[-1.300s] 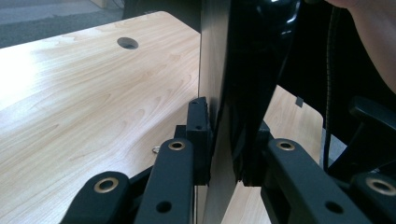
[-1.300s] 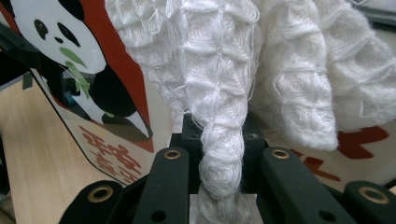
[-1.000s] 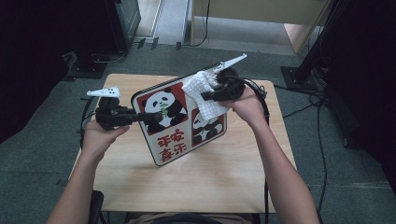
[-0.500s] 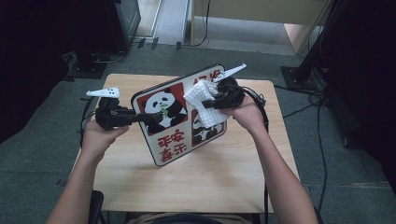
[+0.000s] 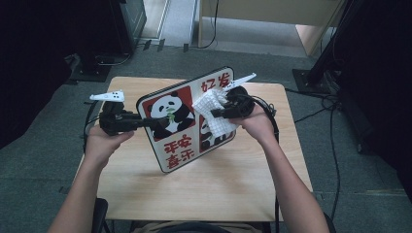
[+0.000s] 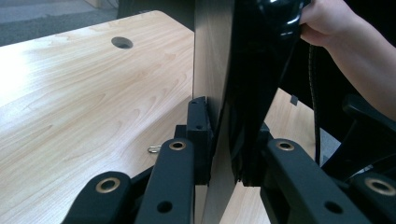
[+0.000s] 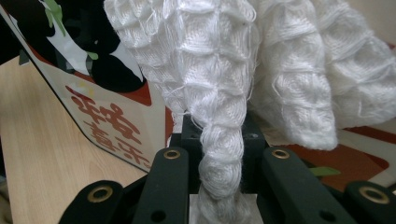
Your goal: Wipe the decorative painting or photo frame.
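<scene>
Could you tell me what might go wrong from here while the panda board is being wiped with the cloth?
1. The left gripper clamps the board only at one edge while it stands tilted on the table; pressure from wiping might twist it loose.
2. The right gripper pinches just a bunched fold of the cloth, so it could slip out mid-stroke.
3. The board's lower edge may slide across the smooth tabletop.

right gripper [image 5: 217, 114] lower on the panda board [image 5: 187, 119], white cloth [image 5: 214, 116] dragged down its face
</scene>
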Demonstrator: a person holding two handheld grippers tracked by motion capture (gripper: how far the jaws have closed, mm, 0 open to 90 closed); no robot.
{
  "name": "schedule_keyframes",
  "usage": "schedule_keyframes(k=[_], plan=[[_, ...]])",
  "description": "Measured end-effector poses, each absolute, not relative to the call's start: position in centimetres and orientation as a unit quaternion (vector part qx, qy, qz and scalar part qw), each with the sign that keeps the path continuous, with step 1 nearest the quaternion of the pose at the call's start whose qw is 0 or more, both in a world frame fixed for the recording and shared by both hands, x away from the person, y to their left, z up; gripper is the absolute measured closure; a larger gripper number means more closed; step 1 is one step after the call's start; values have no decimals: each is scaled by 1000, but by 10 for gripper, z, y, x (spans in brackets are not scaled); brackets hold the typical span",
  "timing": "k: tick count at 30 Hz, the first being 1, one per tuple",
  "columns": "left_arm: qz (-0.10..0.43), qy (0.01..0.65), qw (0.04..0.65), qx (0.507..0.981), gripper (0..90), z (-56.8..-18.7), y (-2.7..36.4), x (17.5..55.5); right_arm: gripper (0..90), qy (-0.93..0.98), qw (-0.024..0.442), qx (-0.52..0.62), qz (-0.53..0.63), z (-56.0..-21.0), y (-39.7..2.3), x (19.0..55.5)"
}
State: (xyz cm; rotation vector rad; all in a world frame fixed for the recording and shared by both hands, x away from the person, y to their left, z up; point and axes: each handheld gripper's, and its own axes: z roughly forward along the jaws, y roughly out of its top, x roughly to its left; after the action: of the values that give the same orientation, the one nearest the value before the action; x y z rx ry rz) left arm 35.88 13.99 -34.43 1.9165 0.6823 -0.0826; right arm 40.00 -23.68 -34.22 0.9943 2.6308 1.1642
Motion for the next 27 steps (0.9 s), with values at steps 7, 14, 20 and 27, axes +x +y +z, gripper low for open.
schedule_keyframes(k=[7, 14, 20, 27], plan=[[-33, 284, 525, 801, 789, -344, 140, 359, 783, 862, 46, 329, 382, -348, -237, 399], [-34, 285, 527, 800, 789, -345, 140, 359, 782, 861, 45, 325, 389, -361, -239, 396], [-33, 284, 528, 800, 789, -345, 141, 359, 781, 859, 40, 325, 394, -368, -241, 394], [-34, 284, 526, 801, 789, -345, 141, 358, 780, 850, 32, 327, 411, -384, -245, 392]])
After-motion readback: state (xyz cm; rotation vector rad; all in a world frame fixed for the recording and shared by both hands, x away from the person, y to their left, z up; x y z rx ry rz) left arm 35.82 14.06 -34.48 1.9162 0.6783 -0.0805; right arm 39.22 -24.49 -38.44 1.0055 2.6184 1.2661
